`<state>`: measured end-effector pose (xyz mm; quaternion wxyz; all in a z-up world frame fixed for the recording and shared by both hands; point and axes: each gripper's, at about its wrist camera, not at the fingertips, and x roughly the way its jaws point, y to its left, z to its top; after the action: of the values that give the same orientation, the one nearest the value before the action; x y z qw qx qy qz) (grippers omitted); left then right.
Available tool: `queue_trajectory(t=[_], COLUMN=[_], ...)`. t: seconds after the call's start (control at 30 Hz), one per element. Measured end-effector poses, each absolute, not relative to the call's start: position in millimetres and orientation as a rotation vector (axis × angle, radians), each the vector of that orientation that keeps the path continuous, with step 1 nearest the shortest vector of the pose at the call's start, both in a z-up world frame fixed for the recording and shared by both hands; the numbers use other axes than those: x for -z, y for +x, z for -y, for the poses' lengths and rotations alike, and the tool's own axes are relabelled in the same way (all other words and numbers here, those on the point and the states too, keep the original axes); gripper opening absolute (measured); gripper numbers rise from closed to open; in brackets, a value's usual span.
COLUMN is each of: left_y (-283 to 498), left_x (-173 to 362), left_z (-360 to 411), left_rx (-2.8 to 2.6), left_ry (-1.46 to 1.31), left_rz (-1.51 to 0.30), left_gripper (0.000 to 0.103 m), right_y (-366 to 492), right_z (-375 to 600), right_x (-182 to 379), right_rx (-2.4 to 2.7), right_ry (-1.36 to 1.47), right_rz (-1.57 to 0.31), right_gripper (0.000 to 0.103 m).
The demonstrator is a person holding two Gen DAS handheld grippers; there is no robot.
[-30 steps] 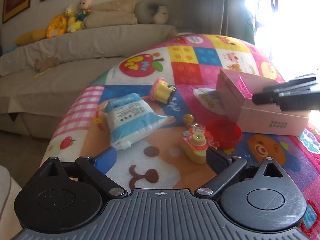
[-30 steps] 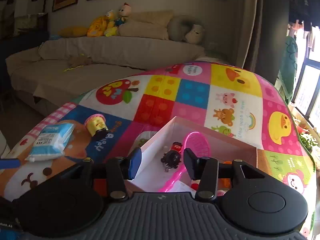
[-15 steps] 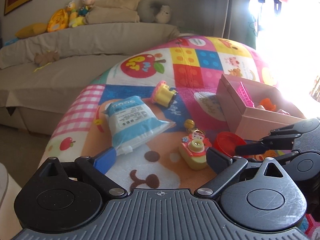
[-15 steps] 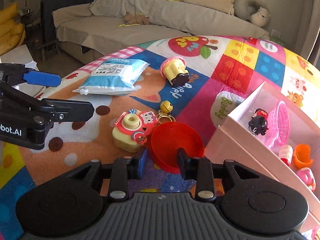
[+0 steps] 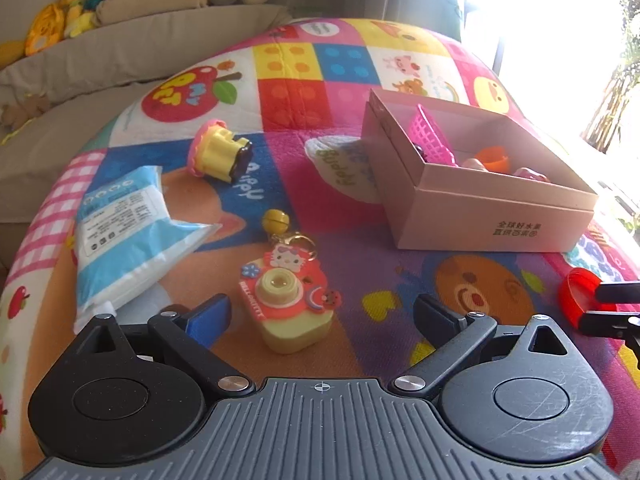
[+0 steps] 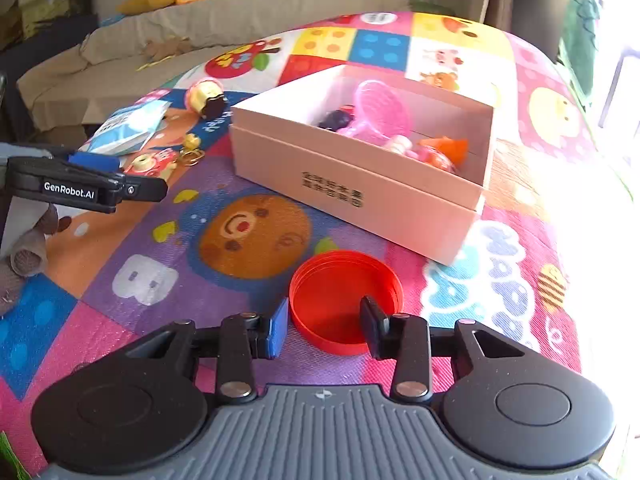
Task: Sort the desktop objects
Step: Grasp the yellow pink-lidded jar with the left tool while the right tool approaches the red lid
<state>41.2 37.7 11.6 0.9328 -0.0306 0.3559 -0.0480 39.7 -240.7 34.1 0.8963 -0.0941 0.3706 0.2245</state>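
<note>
The right gripper [image 6: 324,326] has its jaws closed on the near rim of the red lid [image 6: 346,300], low in the centre of the right wrist view; the lid sits just in front of the pink box [image 6: 360,196], apart from its near wall, with bare mat [image 6: 160,248] open to the left; whether the lid touches the mat I cannot tell. The left gripper [image 5: 322,312] has its jaws spread wide and grips nothing; the toy camera [image 5: 290,304] lies between them at lower centre of the left wrist view. The blue pack [image 5: 124,236] lies at mid left near the mat's edge; the yellow toy [image 5: 220,154] lies above it; the box's open top holds small toys at upper right.
</note>
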Motion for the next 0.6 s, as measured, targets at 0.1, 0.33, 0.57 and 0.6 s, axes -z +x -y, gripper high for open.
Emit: queue_trajectory(t=[0.1, 0.33, 0.57, 0.6], left_y=[42.1, 82.4, 172.1, 178.4], left_x=[-15.2, -49.5, -28.6, -25.3], left_z=[-27.9, -36.9, -61.8, -63.2], left_rx=[0.218, -0.017, -0.207, -0.215], left_ry=[-0.089, 0.07, 0.191, 0.196], left_rz=[-0.742, -0.582, -0.657, -0.669], left_gripper=[0.101, 0.101, 0.1, 0.1], right_y=[38.9, 36.9, 34.9, 35.6], right_z=[257.8, 272.4, 280.6, 282.7], right_x=[-36.8, -33.1, -30.9, -30.6], right_rx=[-0.409, -0.341, -0.318, -0.31], right_ry=[-0.12, 0.015, 0.1, 0.115], right_rz=[-0.718, -0.607, -0.559, -0.558], right_gripper=[0.057, 0.062, 0.067, 0.067])
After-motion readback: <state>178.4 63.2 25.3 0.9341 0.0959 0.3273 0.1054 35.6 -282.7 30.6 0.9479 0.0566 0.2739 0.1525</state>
